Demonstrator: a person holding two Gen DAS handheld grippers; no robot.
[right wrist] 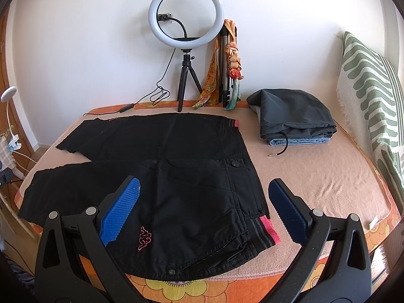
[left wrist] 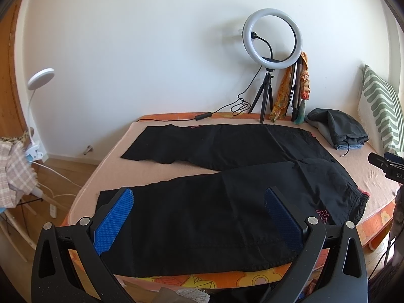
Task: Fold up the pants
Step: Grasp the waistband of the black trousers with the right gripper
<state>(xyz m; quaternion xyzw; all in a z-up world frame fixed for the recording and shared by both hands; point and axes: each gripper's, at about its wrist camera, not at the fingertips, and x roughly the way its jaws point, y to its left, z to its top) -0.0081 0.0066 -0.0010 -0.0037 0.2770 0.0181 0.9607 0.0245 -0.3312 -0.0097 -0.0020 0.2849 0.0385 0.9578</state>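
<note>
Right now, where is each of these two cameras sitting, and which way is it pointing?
Left wrist: rides the left gripper, over the near edge of the bed, facing the wall across the legs of the black pants; both blue fingers show, spread.
Right wrist: rides the right gripper, above the waistband; its fingers show, spread.
Shared: pants, ring light, folded clothes.

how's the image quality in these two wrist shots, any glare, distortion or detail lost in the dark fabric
Left wrist view: strong fisheye bending at the edges, dark vignette corners, ring light lit but not blown out, black pants lose most fold detail. Right wrist view: same barrel distortion, striped pillow curves with the frame, pants' pink logo stays sharp, soft daylight with mild shadows.
</note>
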